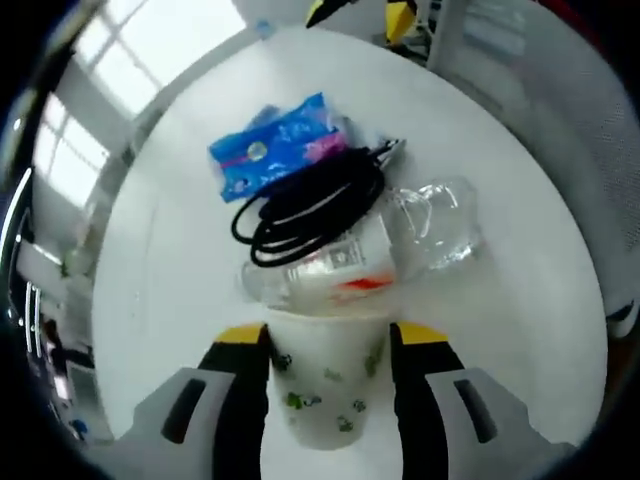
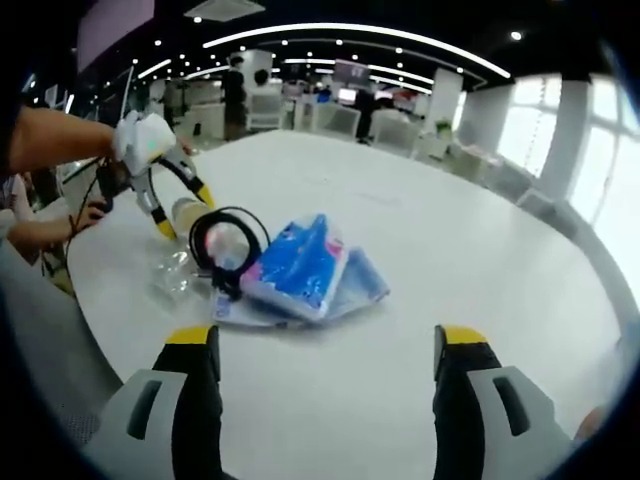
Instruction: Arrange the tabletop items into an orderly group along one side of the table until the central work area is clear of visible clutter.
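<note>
A white paper cup (image 1: pixel 325 390) with small green prints stands between my left gripper's (image 1: pixel 330 340) yellow-tipped jaws, which press on both its sides. Just beyond it lie a clear plastic container with a red-and-white label (image 1: pixel 335 272), a coiled black cable (image 1: pixel 310 205), a crumpled clear plastic cup (image 1: pixel 440 225) and blue tissue packs (image 1: pixel 275 145). In the right gripper view the tissue packs (image 2: pixel 300 265) and cable (image 2: pixel 225 240) lie ahead on the white table (image 2: pixel 450 230). The left gripper (image 2: pixel 180 200) comes in from the left. My right gripper (image 2: pixel 325 345) is open, holding nothing.
The round white table (image 1: pixel 530 330) has bare surface to the right of the pile and toward its far edge. A person's arm (image 2: pixel 55 135) reaches in from the left. Office chairs and desks (image 2: pixel 340 115) stand beyond the table, with windows (image 2: pixel 600 130) at the right.
</note>
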